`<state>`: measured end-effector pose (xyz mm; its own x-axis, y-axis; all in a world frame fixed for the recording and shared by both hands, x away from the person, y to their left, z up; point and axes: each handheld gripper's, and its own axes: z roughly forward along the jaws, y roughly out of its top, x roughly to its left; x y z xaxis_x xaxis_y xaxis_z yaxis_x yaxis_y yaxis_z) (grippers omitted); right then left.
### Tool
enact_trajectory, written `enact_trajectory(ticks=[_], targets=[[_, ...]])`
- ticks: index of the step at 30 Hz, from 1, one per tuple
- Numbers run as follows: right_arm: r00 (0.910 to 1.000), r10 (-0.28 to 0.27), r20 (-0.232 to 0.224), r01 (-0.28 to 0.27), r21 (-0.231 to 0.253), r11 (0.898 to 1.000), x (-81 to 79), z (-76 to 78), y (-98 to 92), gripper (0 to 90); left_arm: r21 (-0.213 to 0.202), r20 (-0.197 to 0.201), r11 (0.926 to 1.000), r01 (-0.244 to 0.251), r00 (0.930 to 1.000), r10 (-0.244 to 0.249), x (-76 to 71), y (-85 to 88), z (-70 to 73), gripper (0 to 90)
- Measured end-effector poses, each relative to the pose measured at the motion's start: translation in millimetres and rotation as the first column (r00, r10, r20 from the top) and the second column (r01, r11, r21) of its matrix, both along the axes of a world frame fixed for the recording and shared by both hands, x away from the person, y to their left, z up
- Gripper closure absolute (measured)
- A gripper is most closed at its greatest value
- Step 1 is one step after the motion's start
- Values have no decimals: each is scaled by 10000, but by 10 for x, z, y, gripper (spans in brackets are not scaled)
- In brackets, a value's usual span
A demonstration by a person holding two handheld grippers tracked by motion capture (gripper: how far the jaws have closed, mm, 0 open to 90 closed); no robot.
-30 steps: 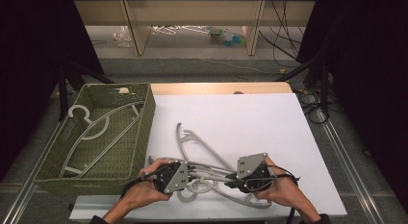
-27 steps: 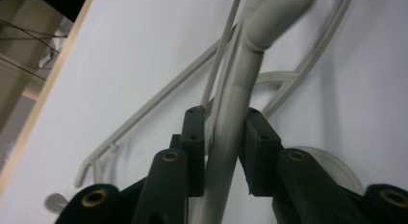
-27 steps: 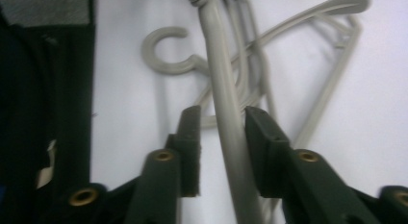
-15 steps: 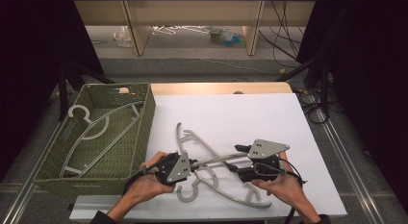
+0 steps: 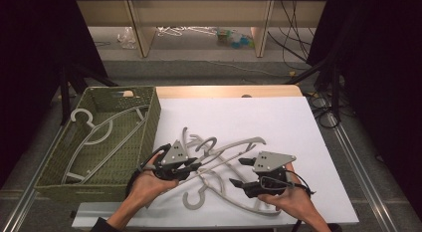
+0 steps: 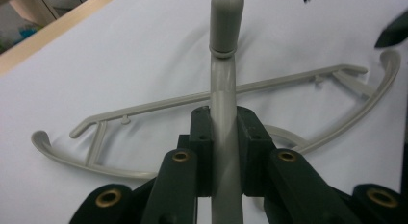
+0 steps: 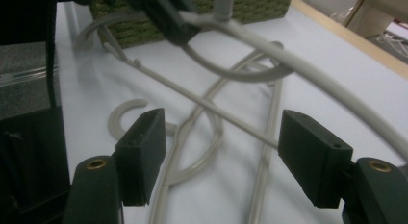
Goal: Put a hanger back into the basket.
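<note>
**Right lets go, left lifts the hanger**

The left gripper (image 5: 191, 165) is clamped on a grey hanger (image 5: 234, 145), now raised off the white table (image 5: 298, 127) beside the green basket (image 5: 149, 117). The right gripper (image 5: 239, 172) has released it since a second ago; its jaws gape empty.

High cam looks down over the desk (image 5: 298, 122); both hand-held gripper cams sit close, probably sharing those grey hangers (image 5: 224, 152).

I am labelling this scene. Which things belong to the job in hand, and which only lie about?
Job:
- grey hanger clamped in left gripper
- hangers on the table
- green basket
- right gripper, jaws open

Lying about:
- cables on the floor
- clutter under the shelf
</note>
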<state>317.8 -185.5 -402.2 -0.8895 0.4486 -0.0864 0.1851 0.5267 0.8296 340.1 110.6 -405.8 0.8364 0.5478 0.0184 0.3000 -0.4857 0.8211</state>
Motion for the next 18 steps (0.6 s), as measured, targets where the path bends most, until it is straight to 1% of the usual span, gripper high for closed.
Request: enact_trajectory(ticks=[1, 2, 3, 4, 5, 6, 8, 9, 10, 11, 12, 13, 14, 15, 16, 18], targets=[[9999, 46, -101, -47, -60, 10000, -16, -20, 1, 347, -45, -173, 10000, -40, 9998, 39, 6, 24, 16, 789], [9998, 71, -179, -73, -134, 9999, -28, -44, 5, 347, -248, -268, 9996, -139, 9996, 133, 6, 48, 33, 789], [9998, 71, -179, -73, -134, 9999, -28, -44, 5, 347, -248, -268, 9996, -139, 9996, 133, 6, 48, 33, 789], [9996, 110, -258, -115, -196, 9997, -32, -53, 5, 347, -388, -330, 9988, -306, 9990, 293, 3, 67, 49, 789], [9994, 180, -293, -188, -258, 9995, -34, -72, 7, 347, -421, -455, 9984, -385, 9983, 366, 4, 88, 69, 789], [9992, 155, -356, -168, -341, 9993, -42, -85, 10, 347, -564, -467, 9975, -428, 9981, 402, 5, 105, 85, 789], [9985, 216, -499, -237, -417, 9988, -54, -112, 24, 347, -520, -393, 9976, -461, 9983, 440, -6, 149, 141, 789], [9985, 253, -487, -276, -461, 9986, -57, -126, 31, 347, -791, -482, 9951, -598, 9973, 561, -15, 167, 167, 788], [9977, 306, -603, -343, -613, 9975, -68, -143, 39, 348, -1146, -647, 9916, -606, 9965, 534, -24, 213, 223, 788], [9977, 306, -603, -343, -613, 9975, -68, -143, 39, 348, -1146, -647, 9916, -606, 9965, 534, -24, 213, 223, 788], [9976, 338, -598, -375, -613, 9974, -67, -151, 45, 348, -1028, -529, 9925, -659, 9968, 607, -39, 241, 279, 788], [9977, 321, -605, -359, -617, 9975, -70, -155, 48, 348, -1095, -416, 9914, -719, 9968, 677, -45, 254, 304, 788], [9975, 324, -621, -362, -609, 9975, -71, -154, 48, 349, -1037, -339, 9914, -803, 9964, 772, -59, 280, 366, 788], [9976, 327, -604, -362, -585, 9976, -73, -153, 49, 349, -1185, -286, 9898, -785, 9967, 756, -65, 297, 403, 788], [9976, 330, -608, -366, -590, 9976, -72, -154, 48, 350, -1165, -238, 9897, -827, 9965, 805, -76, 318, 452, 789], [9978, 309, -595, -346, -620, 9975, -72, -155, 48, 350, -1279, -160, 9881, -856, 9963, 843, -87, 360, 537, 789]])
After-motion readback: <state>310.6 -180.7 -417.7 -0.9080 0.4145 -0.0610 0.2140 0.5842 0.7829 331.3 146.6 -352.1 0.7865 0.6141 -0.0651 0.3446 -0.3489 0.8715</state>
